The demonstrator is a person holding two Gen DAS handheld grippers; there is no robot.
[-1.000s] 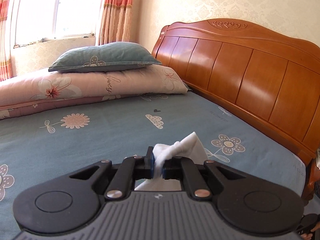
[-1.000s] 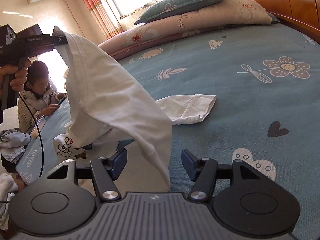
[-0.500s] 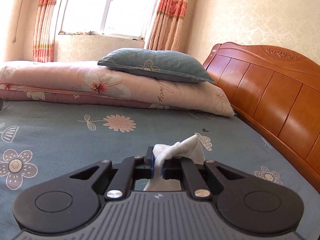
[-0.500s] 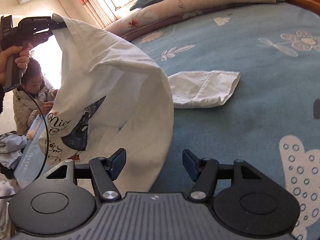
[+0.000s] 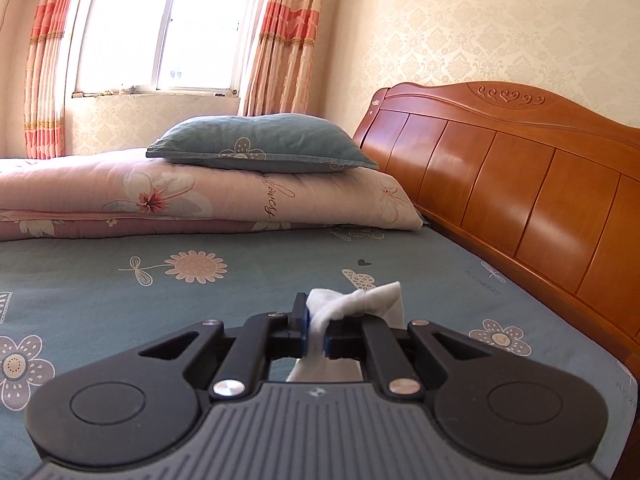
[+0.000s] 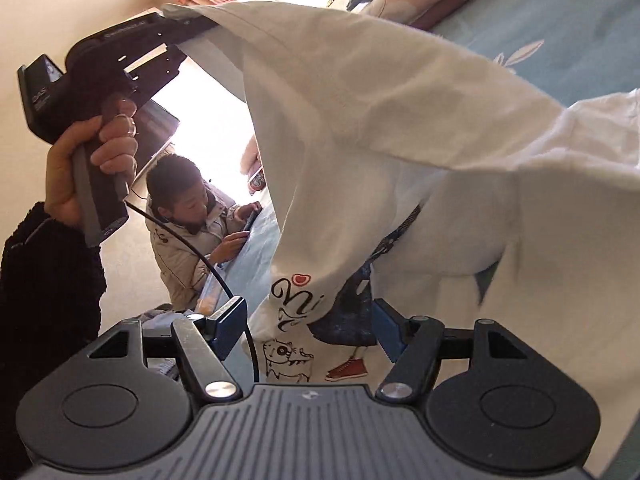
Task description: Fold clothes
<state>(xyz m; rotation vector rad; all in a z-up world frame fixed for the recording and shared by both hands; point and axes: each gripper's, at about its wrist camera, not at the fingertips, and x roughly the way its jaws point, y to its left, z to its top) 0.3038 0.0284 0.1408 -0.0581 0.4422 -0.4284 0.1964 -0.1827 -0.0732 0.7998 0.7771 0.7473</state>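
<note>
While the left tool (image 5: 316, 330) pinches the white shirt (image 6: 400, 120), the right tool's (image 6: 308, 326) jaws, just widened, gape around its hanging cloth.

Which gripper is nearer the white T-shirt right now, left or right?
Left. The left gripper is shut on a bunch of the white T-shirt, holding it up. The right gripper has just been opening; its pads flank the hanging hem without pressing it.

Pillow (image 5: 260, 152) on quilt (image 5: 192, 200), beside headboard (image 5: 520, 184)

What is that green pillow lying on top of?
The green pillow lies on a folded pink flowered quilt, which rests on the bed sheet. Whatever lies beneath the quilt is hidden.
</note>
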